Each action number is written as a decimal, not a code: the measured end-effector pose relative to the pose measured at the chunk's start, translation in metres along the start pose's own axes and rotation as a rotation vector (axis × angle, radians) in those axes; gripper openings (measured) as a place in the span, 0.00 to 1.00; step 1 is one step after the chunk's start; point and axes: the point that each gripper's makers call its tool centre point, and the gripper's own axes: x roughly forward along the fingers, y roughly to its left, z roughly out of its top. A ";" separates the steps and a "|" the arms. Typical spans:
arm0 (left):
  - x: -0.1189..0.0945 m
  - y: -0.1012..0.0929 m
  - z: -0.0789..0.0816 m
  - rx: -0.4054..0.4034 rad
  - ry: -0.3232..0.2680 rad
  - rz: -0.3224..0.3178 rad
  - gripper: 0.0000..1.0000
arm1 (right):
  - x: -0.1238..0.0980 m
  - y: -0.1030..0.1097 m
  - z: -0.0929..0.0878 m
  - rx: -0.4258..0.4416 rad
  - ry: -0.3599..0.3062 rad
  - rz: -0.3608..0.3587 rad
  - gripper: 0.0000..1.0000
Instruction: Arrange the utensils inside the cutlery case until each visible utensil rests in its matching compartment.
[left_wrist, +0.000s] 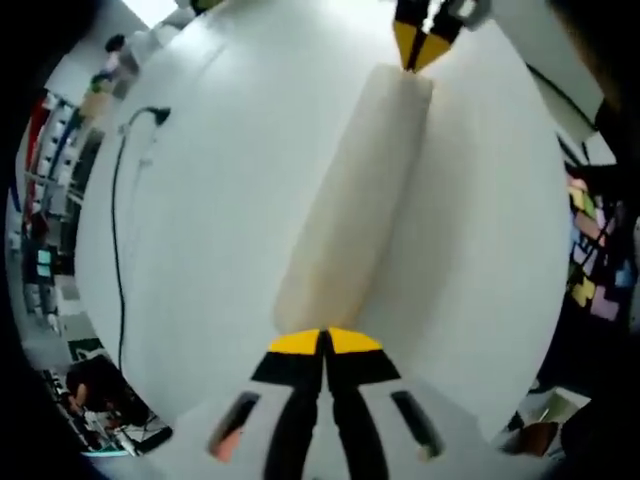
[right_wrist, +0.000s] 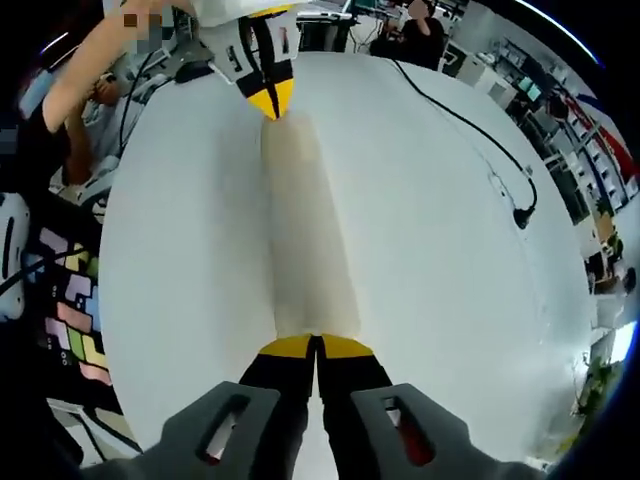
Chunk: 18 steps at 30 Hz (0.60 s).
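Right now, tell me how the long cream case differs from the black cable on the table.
The case is broad, straight and cream; the cable is thin, curved and black. The left gripper and right gripper pinch the case's ends; the cable lies untouched. Both rest on the white table.

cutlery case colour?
Cream/off-white cutlery case, lying on the white table; clearest in the left gripper view.

Long cream case (left_wrist: 350, 200) lies closed on white desk (left_wrist: 220, 230), running away from camera. Left hand-held gripper (left_wrist: 325, 345) at case's near end, yellow-tipped jaws pressed together, touching case edge. Right hand-held gripper (left_wrist: 422, 50) at case's far end, jaws together, tips at edge. Black cable (left_wrist: 117, 230) left of case, well apart, plug near desk's far side.
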 end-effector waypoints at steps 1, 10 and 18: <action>-0.001 0.000 0.000 0.001 -0.004 -0.008 0.01 | 0.000 -0.001 -0.001 0.001 0.000 -0.001 0.06; 0.000 0.007 0.008 0.075 -0.050 0.003 0.12 | 0.008 0.006 0.006 -0.078 0.014 0.030 0.15; 0.000 0.007 0.008 0.145 -0.046 -0.049 0.16 | 0.011 0.005 0.007 -0.071 0.083 0.028 0.22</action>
